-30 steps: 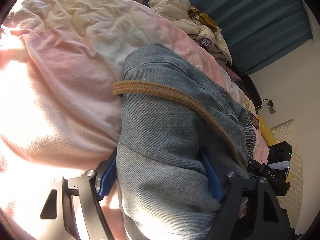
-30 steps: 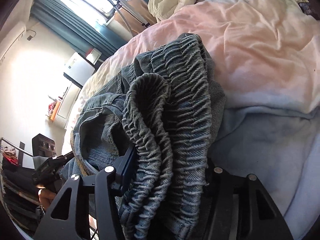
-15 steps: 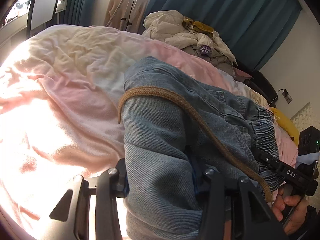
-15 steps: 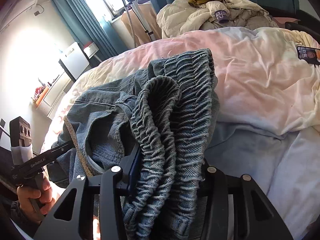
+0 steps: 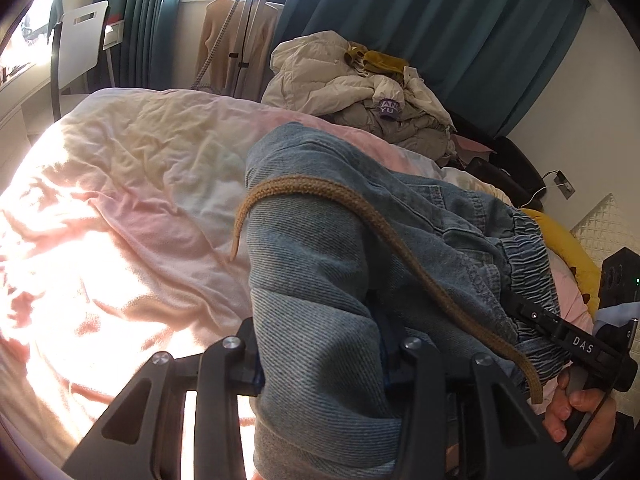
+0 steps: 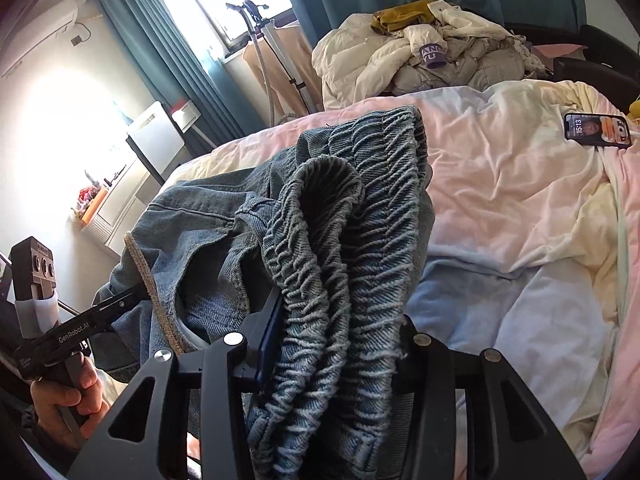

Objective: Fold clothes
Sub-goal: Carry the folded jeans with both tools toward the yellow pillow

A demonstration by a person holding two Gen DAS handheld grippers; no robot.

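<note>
Blue denim jeans point(image 5: 320, 264) hang between my two grippers above the bed. My left gripper point(image 5: 324, 356) is shut on a fold of the denim leg. A brown drawstring cord point(image 5: 360, 216) lies draped over the denim. My right gripper point(image 6: 332, 344) is shut on the bunched elastic waistband point(image 6: 360, 216) of the jeans. The right gripper also shows at the right of the left wrist view point(image 5: 576, 344), and the left gripper at the left of the right wrist view point(image 6: 72, 332).
A pink and cream duvet point(image 5: 120, 184) covers the bed point(image 6: 500, 184). A pile of cream jackets point(image 5: 360, 80) lies at the far side. A phone point(image 6: 598, 130) lies on the duvet. A clothes stand point(image 5: 244, 28) and chair point(image 5: 80, 40) stand by the teal curtains.
Both grippers have risen and tilted up with the jeans, so more of the room shows. The cord's end now hangs off the denim's left edge.
</note>
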